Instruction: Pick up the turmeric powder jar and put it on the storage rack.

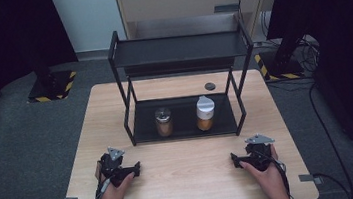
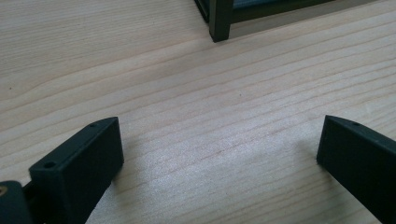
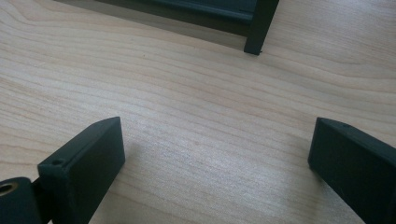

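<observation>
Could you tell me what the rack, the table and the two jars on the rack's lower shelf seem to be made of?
Rack: likely metal, matt black, thin square bars.
Table: pale wood or wood-look laminate, visible grain.
Left jar: seemingly clear glass or plastic, shiny silvery lid.
Right jar: the same, white lid, likely plastic.

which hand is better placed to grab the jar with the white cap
Right, probably. The white-capped jar stands on the right half of the rack's lower shelf, nearer the open right gripper than the left gripper.
</observation>
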`<state>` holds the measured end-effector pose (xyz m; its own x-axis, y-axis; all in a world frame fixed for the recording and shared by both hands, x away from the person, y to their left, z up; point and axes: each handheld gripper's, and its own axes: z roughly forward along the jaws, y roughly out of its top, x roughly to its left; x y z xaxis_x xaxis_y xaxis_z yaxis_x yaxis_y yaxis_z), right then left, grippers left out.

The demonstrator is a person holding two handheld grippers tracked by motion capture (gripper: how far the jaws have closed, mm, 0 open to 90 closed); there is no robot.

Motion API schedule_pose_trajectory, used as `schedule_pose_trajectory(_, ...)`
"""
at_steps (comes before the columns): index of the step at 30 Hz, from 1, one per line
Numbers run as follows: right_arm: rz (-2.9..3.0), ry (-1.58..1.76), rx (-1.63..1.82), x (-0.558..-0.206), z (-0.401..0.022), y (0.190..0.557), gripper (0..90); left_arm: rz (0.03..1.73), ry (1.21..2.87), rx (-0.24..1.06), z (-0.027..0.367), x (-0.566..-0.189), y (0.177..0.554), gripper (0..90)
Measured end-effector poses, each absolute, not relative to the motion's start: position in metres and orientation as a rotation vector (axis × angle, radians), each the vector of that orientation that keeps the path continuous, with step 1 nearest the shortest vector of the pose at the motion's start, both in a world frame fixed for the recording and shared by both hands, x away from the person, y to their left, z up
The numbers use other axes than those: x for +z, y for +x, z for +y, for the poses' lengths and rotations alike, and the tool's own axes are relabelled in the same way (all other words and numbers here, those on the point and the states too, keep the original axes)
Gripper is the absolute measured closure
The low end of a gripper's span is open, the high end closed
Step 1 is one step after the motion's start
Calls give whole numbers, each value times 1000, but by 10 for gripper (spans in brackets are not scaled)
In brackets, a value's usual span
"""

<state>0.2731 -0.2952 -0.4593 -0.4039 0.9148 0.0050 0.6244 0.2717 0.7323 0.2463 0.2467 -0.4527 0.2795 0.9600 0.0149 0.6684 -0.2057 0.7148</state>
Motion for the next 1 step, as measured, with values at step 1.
schedule_pose_trajectory(1,2129,1389,929,-459,-295,274,36,1458,1956,630,247,-453,246,0)
